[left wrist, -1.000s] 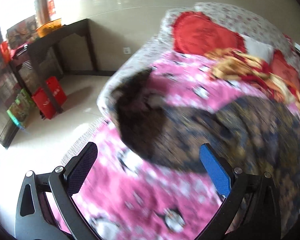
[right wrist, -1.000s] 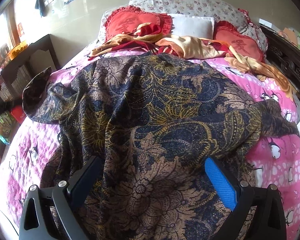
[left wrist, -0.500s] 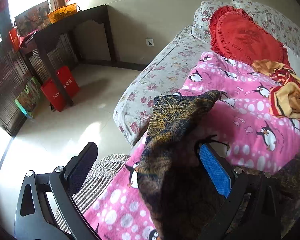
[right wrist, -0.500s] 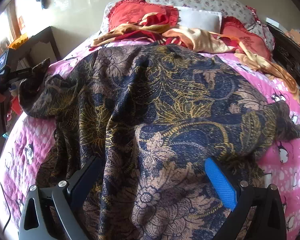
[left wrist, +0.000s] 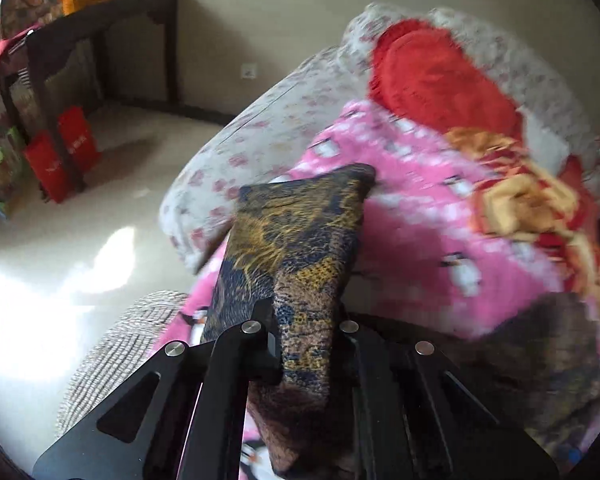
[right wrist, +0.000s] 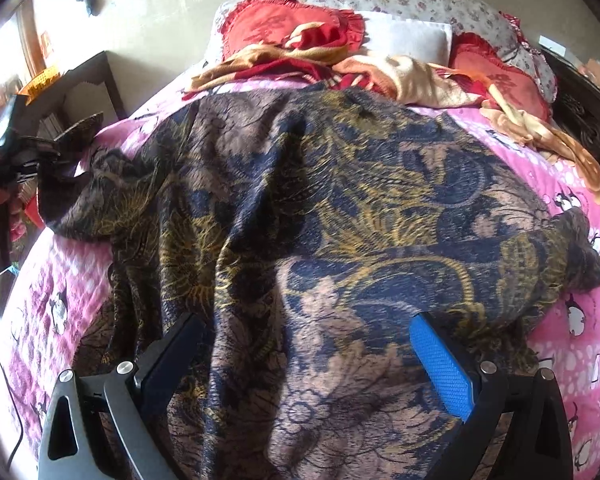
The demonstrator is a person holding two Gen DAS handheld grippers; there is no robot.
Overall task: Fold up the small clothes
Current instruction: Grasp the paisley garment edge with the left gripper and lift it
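Note:
A dark navy, gold and brown floral garment (right wrist: 340, 220) lies spread over the pink penguin blanket (right wrist: 580, 344) on the bed. My left gripper (left wrist: 304, 332) is shut on the garment's left sleeve (left wrist: 300, 232), which sticks up between its fingers. That gripper also shows at the left edge of the right wrist view (right wrist: 16, 160), holding the sleeve end. My right gripper (right wrist: 308, 364) is open, low over the garment's near hem, with the cloth between its spread fingers.
Red heart cushions (right wrist: 268, 24), a white pillow (right wrist: 408, 36) and a gold-red blanket (right wrist: 400, 76) lie at the bed's head. A dark wooden table (left wrist: 100, 20) and red bags (left wrist: 60, 156) stand on the floor left of the bed. A woven stool (left wrist: 120, 348) is near.
My left gripper has closed on the sleeve, which was between its open fingers half a second ago. The right gripper has stayed open over the hem.

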